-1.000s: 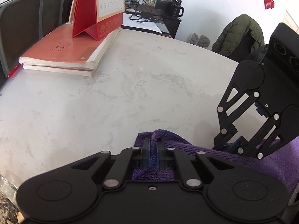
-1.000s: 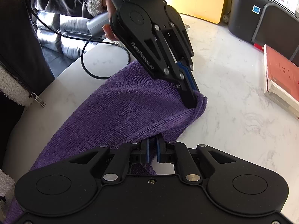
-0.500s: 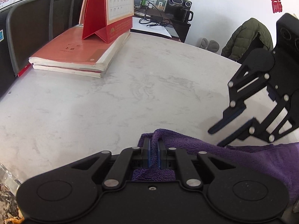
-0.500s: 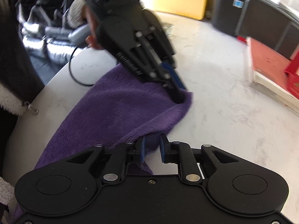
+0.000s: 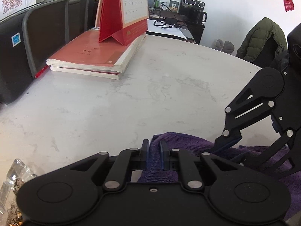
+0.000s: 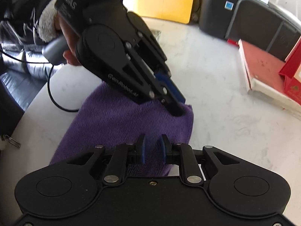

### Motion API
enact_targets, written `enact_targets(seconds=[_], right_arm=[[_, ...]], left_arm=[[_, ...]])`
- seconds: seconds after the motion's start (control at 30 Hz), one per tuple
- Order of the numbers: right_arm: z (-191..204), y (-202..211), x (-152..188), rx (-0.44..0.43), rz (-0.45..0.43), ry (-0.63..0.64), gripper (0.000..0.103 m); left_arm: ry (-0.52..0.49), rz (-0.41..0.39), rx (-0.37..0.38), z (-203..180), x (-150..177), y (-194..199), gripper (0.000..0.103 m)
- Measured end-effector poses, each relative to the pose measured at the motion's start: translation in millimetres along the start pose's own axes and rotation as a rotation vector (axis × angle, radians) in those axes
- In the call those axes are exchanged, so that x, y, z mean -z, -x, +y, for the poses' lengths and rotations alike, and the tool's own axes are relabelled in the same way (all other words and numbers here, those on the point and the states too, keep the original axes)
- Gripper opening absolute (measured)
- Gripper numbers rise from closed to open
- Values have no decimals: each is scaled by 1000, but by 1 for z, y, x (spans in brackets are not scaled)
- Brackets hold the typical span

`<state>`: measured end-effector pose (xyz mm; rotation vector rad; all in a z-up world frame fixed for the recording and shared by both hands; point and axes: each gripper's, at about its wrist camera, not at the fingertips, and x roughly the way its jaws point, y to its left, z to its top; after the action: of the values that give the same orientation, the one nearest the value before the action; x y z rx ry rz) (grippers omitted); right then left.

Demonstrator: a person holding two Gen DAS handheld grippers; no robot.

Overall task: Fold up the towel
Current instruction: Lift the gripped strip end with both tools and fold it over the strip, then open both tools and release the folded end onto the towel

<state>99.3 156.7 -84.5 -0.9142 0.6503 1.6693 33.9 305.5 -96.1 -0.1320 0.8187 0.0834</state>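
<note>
A purple towel [image 5: 188,145] [image 6: 112,116] lies folded over on the white marble table [image 5: 131,98], its far edge toward the books. My left gripper [image 5: 154,145] [image 6: 177,109] is at the towel's far corner. Its jaws are opening, and the cloth sits loosely between the blue pads, which no longer pinch it. My right gripper [image 6: 152,139] [image 5: 225,151] hovers over the same edge a little further along. Its jaws stand apart, and the towel lies under the gap, not gripped. A person's hand [image 6: 64,37] holds the left gripper's handle.
Two red books [image 5: 94,58] with a red desk calendar [image 5: 122,18] on top lie at the table's far side. Black chairs [image 5: 47,37] stand behind them. A green jacket [image 5: 263,37] hangs beyond the table. A black cable [image 6: 56,98] crosses the table edge near the towel. A glass object [image 5: 13,175] sits near the left gripper.
Both grippers were shut on the towel's edge a second ago. Both pairs of jaws have since parted and let the cloth drop flat. The right gripper lifted briefly, then came back down.
</note>
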Motion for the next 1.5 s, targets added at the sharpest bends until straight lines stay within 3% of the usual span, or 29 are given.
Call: enact_targets(seconds=[0.13,0.2,0.33,0.47,0.63,0.77,1.03,1.23,1.33,1.43,1.5], right_arm=[[1,1,0,8,9,4,16],[3,0,0,7,11,3,16],[2,1,-2,3,8,-10,16],[4,2,-4,8,9,-40,17],[5,24,0,47,-10,-109,19],[13,56,19,122,-6,-200,19],[60,134,111,331,71,-563,19],[93,172,178,508,84,-848,19],[97,193,211,578,68,-994,19],[89,193,207,617,52,-941,19],[79,184,187,566,-4,-863,19]], left_arm=[[20,-43,-61,0,-2,23,12],[39,-54,-44,-2,0,37,13],[61,11,56,-17,17,51,13],[33,96,56,-35,39,45,13],[71,94,53,-34,50,52,13],[59,121,40,-33,57,61,13],[-30,162,-13,-45,62,72,13],[-39,72,-43,-48,26,59,14],[-39,68,-61,-47,12,37,14],[-73,87,-109,-49,6,17,14],[-95,89,-137,-49,8,12,15]])
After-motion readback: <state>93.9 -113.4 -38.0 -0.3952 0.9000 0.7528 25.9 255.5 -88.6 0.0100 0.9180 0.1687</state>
